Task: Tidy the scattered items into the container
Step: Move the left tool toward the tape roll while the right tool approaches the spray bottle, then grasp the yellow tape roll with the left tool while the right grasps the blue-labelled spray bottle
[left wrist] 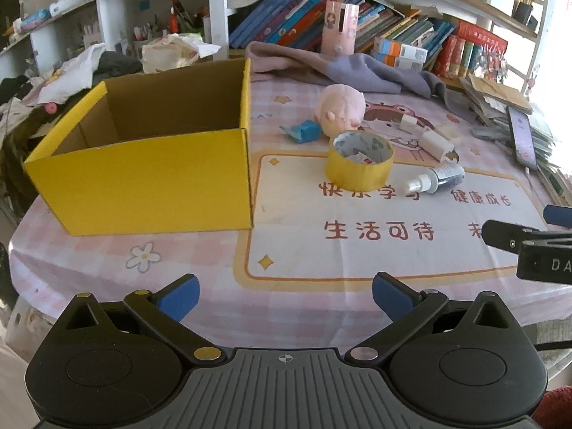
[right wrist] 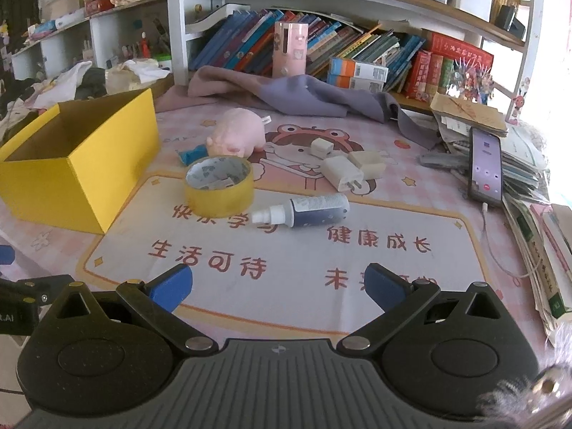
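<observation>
An open yellow cardboard box stands on the left of the table and looks empty. To its right lie a yellow tape roll, a pink plush pig, a small blue item, a spray bottle and three white chargers. My left gripper is open and empty near the front edge. My right gripper is open and empty, in front of the bottle.
A purple cloth lies at the back before shelves of books. A pink cylinder stands behind it. A phone rests on a paper stack at the right. Clothes are heaped at the far left.
</observation>
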A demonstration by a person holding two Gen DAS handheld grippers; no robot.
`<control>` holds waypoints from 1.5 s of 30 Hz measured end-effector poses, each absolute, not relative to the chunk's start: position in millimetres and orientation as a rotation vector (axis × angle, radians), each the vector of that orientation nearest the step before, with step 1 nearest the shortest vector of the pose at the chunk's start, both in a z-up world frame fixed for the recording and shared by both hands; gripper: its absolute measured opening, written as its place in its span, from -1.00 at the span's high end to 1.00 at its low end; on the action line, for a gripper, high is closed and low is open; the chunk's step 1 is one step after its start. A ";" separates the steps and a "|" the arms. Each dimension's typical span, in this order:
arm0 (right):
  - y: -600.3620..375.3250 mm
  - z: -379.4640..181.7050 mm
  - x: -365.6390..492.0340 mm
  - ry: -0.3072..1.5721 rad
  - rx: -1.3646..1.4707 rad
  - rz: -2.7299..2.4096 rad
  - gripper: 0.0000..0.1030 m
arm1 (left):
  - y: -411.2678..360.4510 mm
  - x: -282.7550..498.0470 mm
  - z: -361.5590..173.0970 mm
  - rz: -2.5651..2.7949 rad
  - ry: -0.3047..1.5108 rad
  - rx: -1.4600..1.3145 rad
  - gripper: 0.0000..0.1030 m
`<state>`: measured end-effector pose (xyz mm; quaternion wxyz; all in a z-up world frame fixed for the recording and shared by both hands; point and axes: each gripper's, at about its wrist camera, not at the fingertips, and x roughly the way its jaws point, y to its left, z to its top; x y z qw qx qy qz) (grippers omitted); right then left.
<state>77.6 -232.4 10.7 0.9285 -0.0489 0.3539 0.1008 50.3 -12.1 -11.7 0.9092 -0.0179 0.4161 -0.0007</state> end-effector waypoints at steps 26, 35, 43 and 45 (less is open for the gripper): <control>-280.3 6.8 193.4 0.756 -0.117 0.293 -1.00 | -79.7 137.0 -18.8 -0.024 0.885 -0.018 -1.00; -280.0 -10.7 225.9 0.745 -0.281 0.477 -0.96 | -93.0 153.2 -21.5 0.049 0.934 -0.020 -1.00; -267.9 -27.7 245.5 0.702 -0.473 0.704 -0.61 | -95.7 164.6 -18.8 0.091 0.947 -0.070 -1.00; -264.6 -33.1 251.4 0.708 -0.497 0.758 -0.51 | -95.3 169.3 -16.4 0.104 0.946 -0.086 -1.00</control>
